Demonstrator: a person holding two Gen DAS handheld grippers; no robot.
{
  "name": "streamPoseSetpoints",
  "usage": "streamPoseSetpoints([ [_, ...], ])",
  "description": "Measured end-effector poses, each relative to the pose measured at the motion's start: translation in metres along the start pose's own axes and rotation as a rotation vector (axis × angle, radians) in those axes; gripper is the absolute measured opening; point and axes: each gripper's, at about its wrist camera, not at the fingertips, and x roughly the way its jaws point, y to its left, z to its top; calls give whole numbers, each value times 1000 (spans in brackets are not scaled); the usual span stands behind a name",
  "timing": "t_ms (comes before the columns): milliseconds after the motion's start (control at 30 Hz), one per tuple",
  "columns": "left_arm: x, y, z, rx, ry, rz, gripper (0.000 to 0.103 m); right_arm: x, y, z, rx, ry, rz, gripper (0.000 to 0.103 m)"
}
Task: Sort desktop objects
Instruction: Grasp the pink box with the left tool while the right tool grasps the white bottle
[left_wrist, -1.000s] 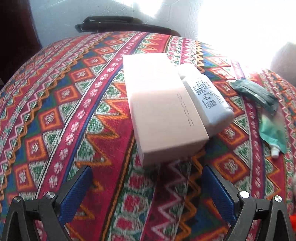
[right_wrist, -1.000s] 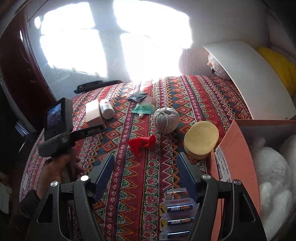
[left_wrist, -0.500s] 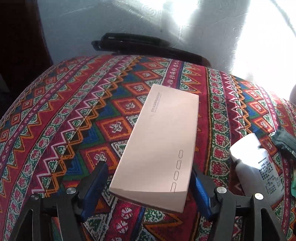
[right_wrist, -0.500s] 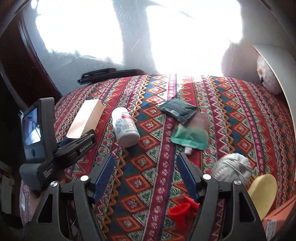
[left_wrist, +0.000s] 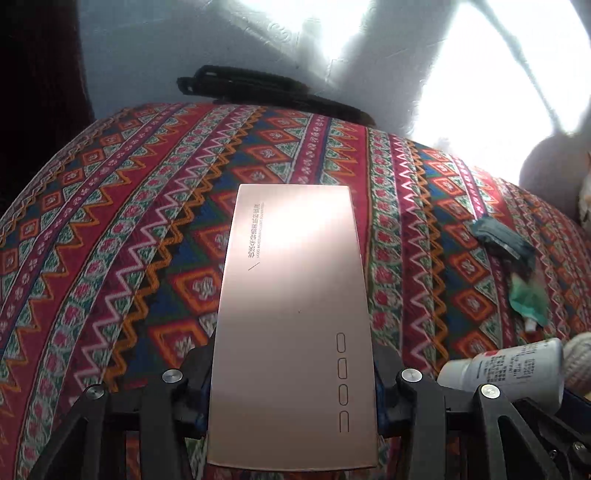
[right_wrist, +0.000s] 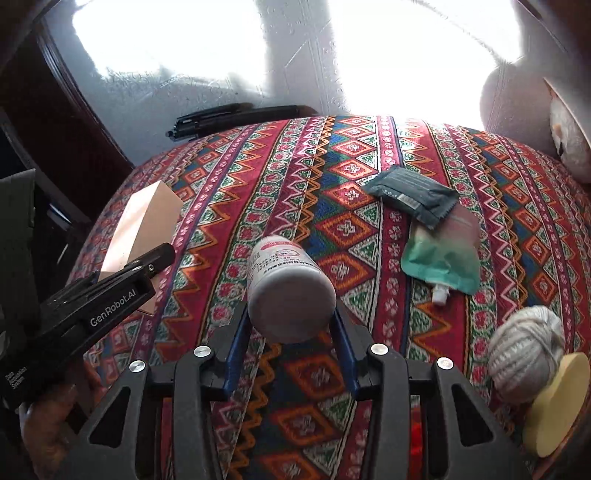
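My left gripper (left_wrist: 291, 384) pinches the near end of the rose-gold carton (left_wrist: 295, 325), its length running away over the patterned tablecloth (left_wrist: 110, 258). My right gripper (right_wrist: 290, 332) clamps the white pill bottle (right_wrist: 290, 291) by its sides, just right of the carton (right_wrist: 142, 236); whether the bottle is lifted I cannot tell. Farther right of the carton lie a dark sachet (right_wrist: 413, 199), a green spout pouch (right_wrist: 441, 258) and a grey yarn ball (right_wrist: 524, 347).
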Motion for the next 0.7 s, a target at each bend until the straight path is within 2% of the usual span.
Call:
streamPoseSetpoints([
  [167,-84,-15,-104,28,2,-48,52,-90,15,-93,-32,-39,52,39],
  [233,-107,-17,-144,48,8,-45,52,-118,19,-128,-52,-54,75,0],
  [300,-121,-19,-176,90,16,-27,52,-140,21,-159,-49,-58,75,0],
  [400,-121,-17,-206,131,52,2,52,-144,23,-191,-58,-19,106,0],
  [467,-117,-11,-211,104,80,-14,52,-140,17,-208,-34,-10,75,22],
  [500,-116,-8,-214,91,94,-22,52,-135,16,-213,-30,22,65,55],
  [533,-115,-6,-214,99,89,0,52,-131,16,-218,-34,46,62,71],
  [600,-114,-3,-215,114,79,43,52,-125,23,-218,-90,38,99,71],
  [700,-108,6,-214,98,90,66,52,-108,44,-209,-191,13,54,71],
])
